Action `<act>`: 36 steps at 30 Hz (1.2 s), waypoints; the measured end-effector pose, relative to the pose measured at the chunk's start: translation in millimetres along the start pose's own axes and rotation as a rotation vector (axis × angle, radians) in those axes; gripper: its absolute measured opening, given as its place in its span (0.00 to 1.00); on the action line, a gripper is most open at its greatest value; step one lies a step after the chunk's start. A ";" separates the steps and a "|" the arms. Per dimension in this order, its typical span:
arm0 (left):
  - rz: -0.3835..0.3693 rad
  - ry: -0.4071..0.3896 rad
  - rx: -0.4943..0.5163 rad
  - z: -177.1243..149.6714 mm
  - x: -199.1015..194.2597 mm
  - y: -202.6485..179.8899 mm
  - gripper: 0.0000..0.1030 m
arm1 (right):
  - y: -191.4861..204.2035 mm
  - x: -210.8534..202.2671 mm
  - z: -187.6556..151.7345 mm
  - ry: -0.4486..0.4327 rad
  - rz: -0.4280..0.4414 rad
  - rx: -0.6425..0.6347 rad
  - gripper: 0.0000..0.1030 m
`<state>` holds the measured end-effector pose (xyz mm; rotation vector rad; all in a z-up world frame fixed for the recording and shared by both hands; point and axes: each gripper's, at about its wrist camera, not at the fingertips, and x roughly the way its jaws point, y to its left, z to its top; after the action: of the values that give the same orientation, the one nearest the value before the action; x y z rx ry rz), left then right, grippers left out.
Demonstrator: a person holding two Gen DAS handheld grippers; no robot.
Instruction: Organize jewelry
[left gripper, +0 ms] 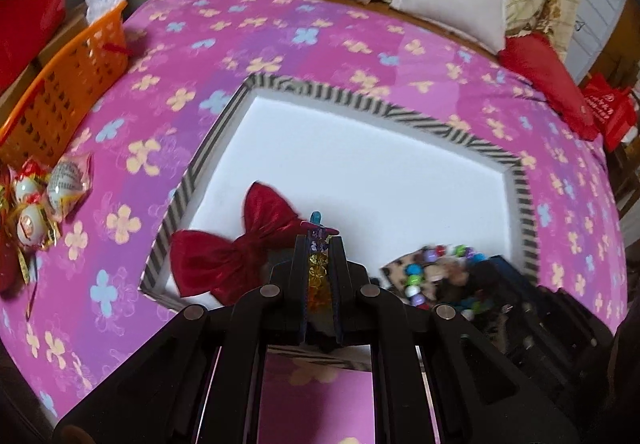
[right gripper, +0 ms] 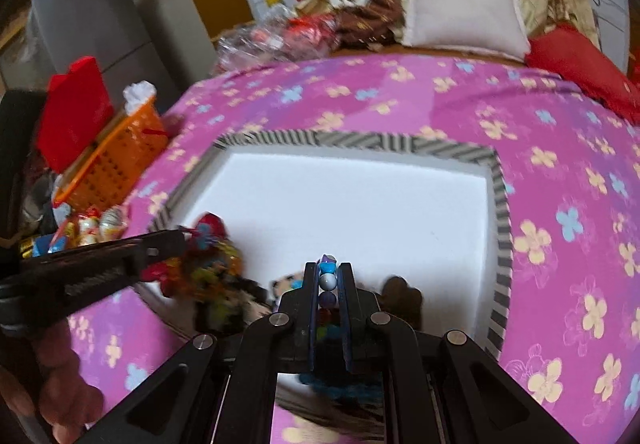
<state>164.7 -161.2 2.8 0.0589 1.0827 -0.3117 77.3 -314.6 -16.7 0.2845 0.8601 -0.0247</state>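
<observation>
Left wrist view: the left tool [left gripper: 319, 244] is closed narrow on a strand of amber and purple beads [left gripper: 318, 276], pinched between its jaws. It sits over the near edge of a white tray [left gripper: 360, 160] with a striped rim, which lies on the bed [left gripper: 280, 40] with its pink flowered cover. A dark red bow [left gripper: 240, 248] lies in the tray's near left corner, touching the tool's left side. To the right, blurred, a multicoloured bead bracelet [left gripper: 416, 284] lies beside a dark shape, likely the other tool. An orange basket [left gripper: 64, 92] stands far left, off the bed cover's edge.

Right wrist view: the right tool [right gripper: 329, 276] is likewise narrow, gripping a string of blue, white and purple beads [right gripper: 327, 280] over the tray's near edge. The left tool enters from the left, a blurred bundle of colour at its tip.

Judgement: both pieces seem lifted and in transit, the sorting step under way. Most of the tray floor is bare, so the next move probably calls for carrying each strand to its own spot, well apart, lowering it until it rests, then widening the jaws without dragging the beads.
</observation>
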 end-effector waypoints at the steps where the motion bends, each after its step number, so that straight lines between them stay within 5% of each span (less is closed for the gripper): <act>1: 0.009 0.010 -0.005 -1.6 3.9 4.0 0.08 | -2.3 2.6 -1.8 0.008 -0.005 0.002 0.08; 10: 0.045 0.077 -0.043 -17.0 28.4 23.2 0.08 | -0.6 17.6 -9.9 0.042 -0.017 -0.024 0.09; 13: 0.043 0.079 -0.047 -21.8 26.2 24.1 0.09 | -1.8 8.4 -13.7 0.036 -0.031 -0.025 0.24; 16: 0.017 0.080 -0.059 -27.2 18.7 26.2 0.28 | -2.6 -7.5 -20.1 0.012 -0.041 -0.029 0.31; 18: 0.004 0.060 -0.068 -31.2 10.5 27.5 0.44 | -2.3 -16.7 -24.1 0.002 -0.046 -0.029 0.31; 23: 0.014 0.003 -0.046 -45.4 -16.9 26.6 0.51 | 0.6 -43.6 -37.4 -0.034 -0.048 -0.013 0.36; 36: 0.175 -0.188 0.013 -95.8 -77.6 25.6 0.51 | 28.9 -82.4 -61.7 -0.090 -0.065 -0.017 0.41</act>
<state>56.2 -100.5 22.8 0.1322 0.8830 -0.1629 -18.6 -278.6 14.0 0.2377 0.7795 -0.0897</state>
